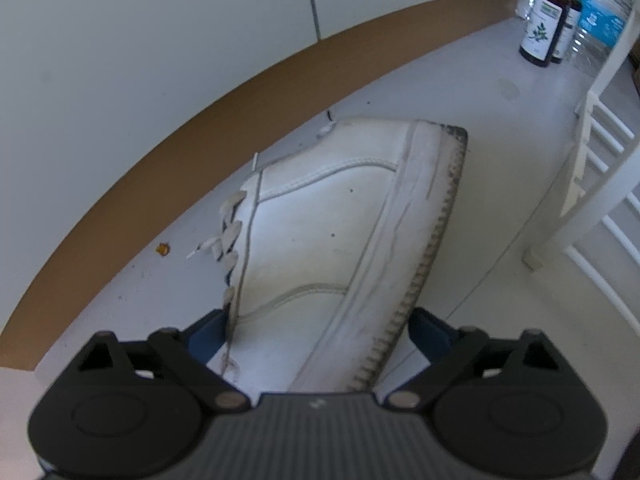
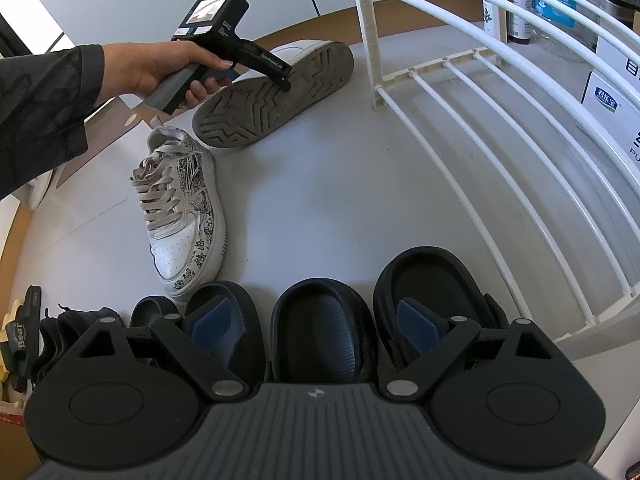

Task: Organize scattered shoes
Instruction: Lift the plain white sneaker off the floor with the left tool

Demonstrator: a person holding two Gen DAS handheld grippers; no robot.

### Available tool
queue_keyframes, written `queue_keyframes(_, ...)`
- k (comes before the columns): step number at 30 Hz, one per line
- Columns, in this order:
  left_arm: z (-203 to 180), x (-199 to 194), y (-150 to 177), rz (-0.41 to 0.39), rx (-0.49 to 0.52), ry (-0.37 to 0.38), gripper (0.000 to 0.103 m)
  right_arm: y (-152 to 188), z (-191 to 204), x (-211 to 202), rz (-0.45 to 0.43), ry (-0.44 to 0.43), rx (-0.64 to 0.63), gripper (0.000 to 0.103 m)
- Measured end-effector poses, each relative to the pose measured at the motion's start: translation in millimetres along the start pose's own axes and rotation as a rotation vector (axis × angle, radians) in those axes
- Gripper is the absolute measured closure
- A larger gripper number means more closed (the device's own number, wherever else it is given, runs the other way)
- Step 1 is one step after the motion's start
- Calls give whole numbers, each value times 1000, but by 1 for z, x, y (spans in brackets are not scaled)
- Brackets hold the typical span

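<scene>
Gripping a white sneaker (image 1: 344,240) across its heel end, the left gripper (image 1: 320,332) had one blue pad at the laced upper and the other against the grimy sole edge, so the shoe stood on its side with the toe pointing toward twelve o'clock in the left wrist view. From the right wrist camera the same sneaker (image 2: 276,96) showed at eleven o'clock, its star-patterned tread facing the lens, its toe end on the pale floor (image 2: 340,184) and the left gripper (image 2: 264,66) clamped on it in the person's hand (image 2: 168,68). Just below it, at about ten o'clock, a second white sneaker with black printed sides (image 2: 180,216) stood upright on its sole, close to the first. At six o'clock the right gripper (image 2: 318,328) was spread wide and held nothing, its blue pads hovering over a row of black slippers (image 2: 320,332). Black shoes (image 2: 68,328) and a sandal marked Bear (image 2: 20,340) lay at eight o'clock. A white wire shoe rack (image 2: 480,92) ran from twelve to three o'clock, with brown bottles (image 1: 544,28) behind it.
</scene>
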State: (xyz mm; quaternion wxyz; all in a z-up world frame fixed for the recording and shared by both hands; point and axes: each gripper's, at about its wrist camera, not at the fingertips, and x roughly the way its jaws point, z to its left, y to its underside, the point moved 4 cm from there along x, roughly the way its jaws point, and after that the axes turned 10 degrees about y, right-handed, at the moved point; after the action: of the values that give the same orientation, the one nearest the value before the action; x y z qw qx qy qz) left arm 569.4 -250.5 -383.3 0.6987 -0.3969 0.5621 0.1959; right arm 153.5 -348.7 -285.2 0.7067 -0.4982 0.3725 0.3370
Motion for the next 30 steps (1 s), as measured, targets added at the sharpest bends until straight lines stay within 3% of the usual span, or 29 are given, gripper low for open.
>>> queue_keyframes(12, -22, -35, -14, -35, 32, 57, 14, -3, 4, -2, -16, -19, 3, 9)
queue_keyframes(19, -10, -70, -12, -21, 14, 62, 15, -6, 11, -5, -25, -50, 14, 9)
queue_keyframes(22, 5, -94, -6, -27, -1, 57, 15, -6, 18, -6, -30, -68, 18, 9)
queue_keyframes(26, -40, -105, 19, -40, -20, 31, 16, -7, 28, -10, -40, -92, 24, 9)
queue_keyframes(30, -32, -131, 49, -23, -32, 3, 16, -9, 39, -16, -58, -116, 29, 9)
